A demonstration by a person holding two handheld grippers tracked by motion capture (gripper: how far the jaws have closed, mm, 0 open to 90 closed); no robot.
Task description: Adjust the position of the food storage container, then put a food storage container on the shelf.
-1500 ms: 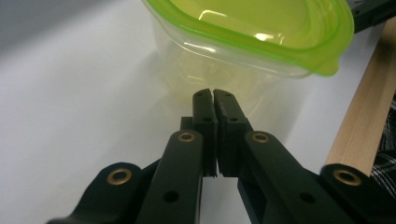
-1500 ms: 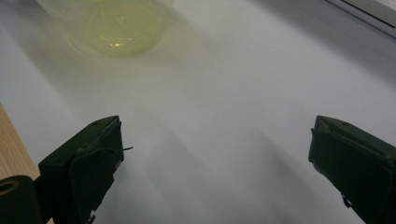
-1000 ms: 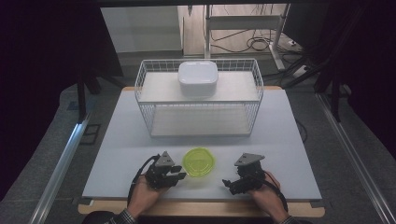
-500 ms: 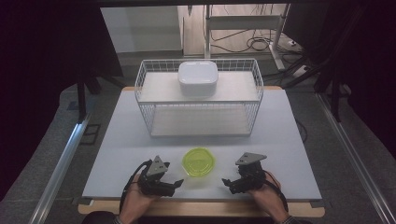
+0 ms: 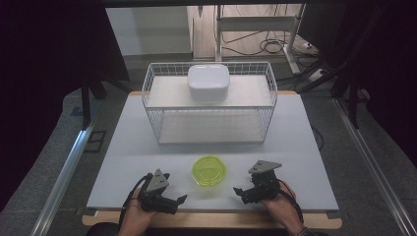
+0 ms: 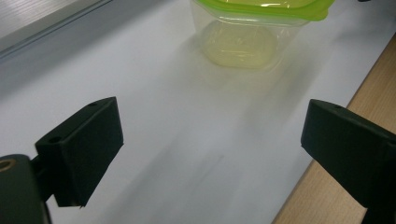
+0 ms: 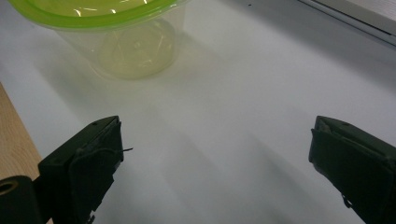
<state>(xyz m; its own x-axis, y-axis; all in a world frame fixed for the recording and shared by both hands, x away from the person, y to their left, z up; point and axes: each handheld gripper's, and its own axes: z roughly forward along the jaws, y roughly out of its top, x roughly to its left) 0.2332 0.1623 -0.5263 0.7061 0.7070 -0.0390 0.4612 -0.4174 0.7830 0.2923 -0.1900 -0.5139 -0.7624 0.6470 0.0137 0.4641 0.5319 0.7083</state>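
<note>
My left gripper (image 5: 178, 200) has just been opening, jaws spread with nothing between; my right gripper (image 5: 240, 192) is spread too. The green-lidded container (image 5: 209, 170) sits released between them. The wire basket (image 5: 162, 118) beyond holds a white box (image 5: 208, 82).

Green-lidded clear container (image 5: 209, 170), white wire basket (image 5: 209, 105), black jaws, pale grey table (image 5: 305, 142).
</note>
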